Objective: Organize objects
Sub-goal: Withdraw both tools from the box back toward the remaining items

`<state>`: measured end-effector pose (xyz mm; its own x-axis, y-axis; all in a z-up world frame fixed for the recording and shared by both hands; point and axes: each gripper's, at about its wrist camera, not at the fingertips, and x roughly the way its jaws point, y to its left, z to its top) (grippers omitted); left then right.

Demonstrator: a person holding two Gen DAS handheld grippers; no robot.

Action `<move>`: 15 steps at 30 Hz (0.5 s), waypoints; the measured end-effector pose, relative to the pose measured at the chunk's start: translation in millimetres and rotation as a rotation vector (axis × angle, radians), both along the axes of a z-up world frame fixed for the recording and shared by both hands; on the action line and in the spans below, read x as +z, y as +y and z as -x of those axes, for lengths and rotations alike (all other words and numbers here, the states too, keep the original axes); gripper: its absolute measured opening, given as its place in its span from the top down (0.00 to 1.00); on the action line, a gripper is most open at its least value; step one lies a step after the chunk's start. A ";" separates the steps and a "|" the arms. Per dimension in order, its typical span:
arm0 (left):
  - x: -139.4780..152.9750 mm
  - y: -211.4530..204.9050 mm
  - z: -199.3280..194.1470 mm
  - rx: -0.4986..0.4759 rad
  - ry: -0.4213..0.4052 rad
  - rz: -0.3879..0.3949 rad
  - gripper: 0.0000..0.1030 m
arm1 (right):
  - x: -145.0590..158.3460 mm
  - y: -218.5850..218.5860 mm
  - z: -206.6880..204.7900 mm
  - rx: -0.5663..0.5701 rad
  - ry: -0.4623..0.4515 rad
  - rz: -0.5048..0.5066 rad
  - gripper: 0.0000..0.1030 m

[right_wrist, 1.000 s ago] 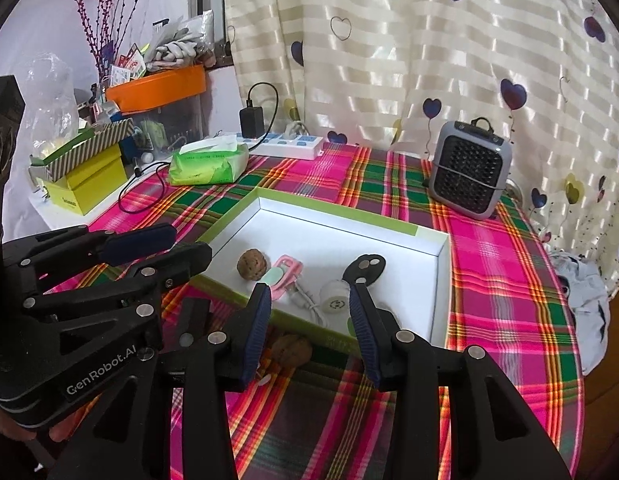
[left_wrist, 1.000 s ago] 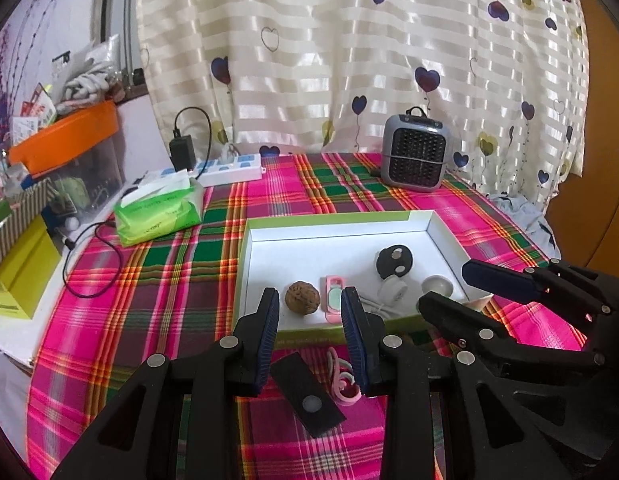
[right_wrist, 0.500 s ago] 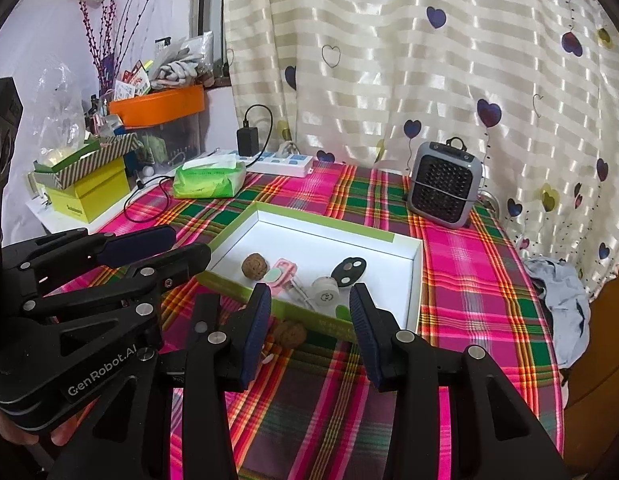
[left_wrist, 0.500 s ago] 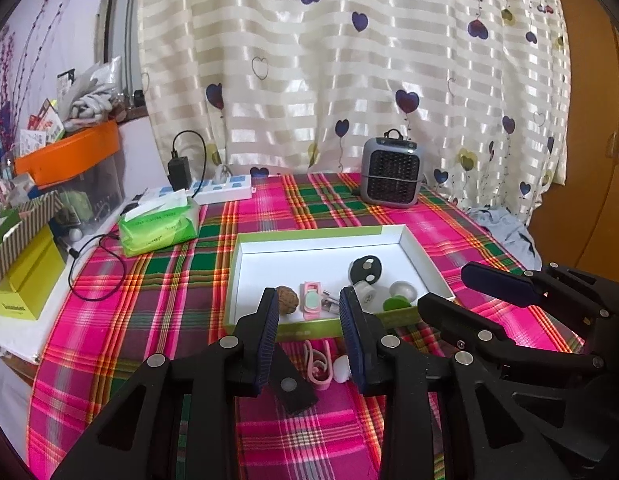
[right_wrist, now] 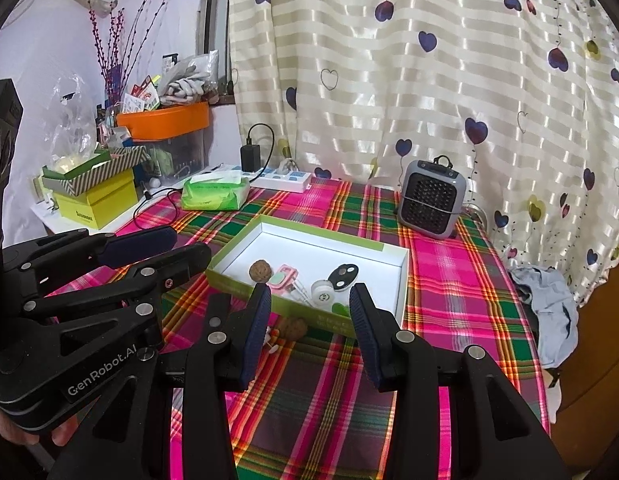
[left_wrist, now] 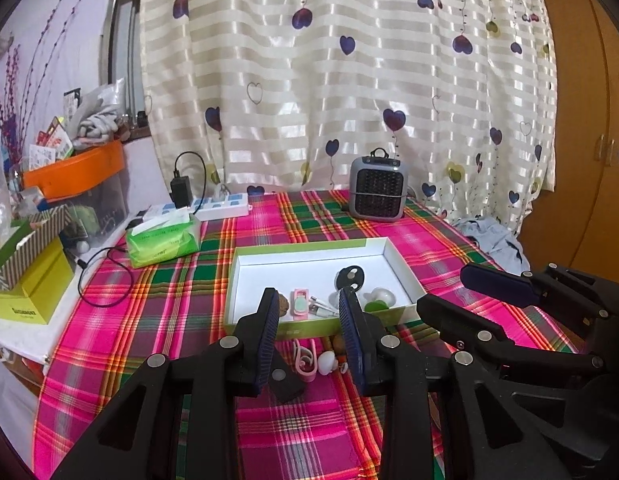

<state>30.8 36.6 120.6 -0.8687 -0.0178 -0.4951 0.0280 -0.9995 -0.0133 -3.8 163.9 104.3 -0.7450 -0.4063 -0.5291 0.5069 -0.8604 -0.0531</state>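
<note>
A white tray with a green rim (left_wrist: 321, 325) lies on the plaid cloth. It holds a walnut (right_wrist: 260, 269), a pink gadget (left_wrist: 299, 303), a black key fob (left_wrist: 350, 276) and small white and green pieces. On the cloth in front of it lie a pink looped cord (left_wrist: 305, 358), a white oval piece (left_wrist: 326, 362), a second walnut (right_wrist: 292, 327) and a flat black piece (left_wrist: 286, 380). My left gripper (left_wrist: 308, 300) hovers above these loose items, open and empty. My right gripper (right_wrist: 310, 300) hangs beside it on the right, also open with nothing between its pads.
A small grey heater (left_wrist: 378, 190) stands behind the tray by the curtain. A green tissue pack (left_wrist: 163, 238), a power strip (left_wrist: 219, 206) and stacked boxes (left_wrist: 27, 280) sit at the left. A grey cloth (right_wrist: 549, 300) hangs at the table's right edge.
Both grippers have drawn back and risen, so the tray and loose items look smaller and farther. The left jaws have narrowed a little.
</note>
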 end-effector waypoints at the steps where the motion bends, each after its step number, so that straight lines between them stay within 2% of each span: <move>1: 0.4 0.2 -1.2 -0.001 0.001 -0.001 0.73 | 0.7 0.5 -1.1 0.000 0.002 0.001 0.59; 15: -6.8 -5.5 -9.8 0.003 -0.019 -0.024 0.73 | -6.2 -2.6 -5.2 0.025 -0.015 0.006 0.59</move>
<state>40.6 31.0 113.8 -0.8591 -0.0082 -0.5118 0.0317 -0.9988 -0.0371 1.5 161.3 98.2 -0.7266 -0.4281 -0.5374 0.5290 -0.8477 -0.0400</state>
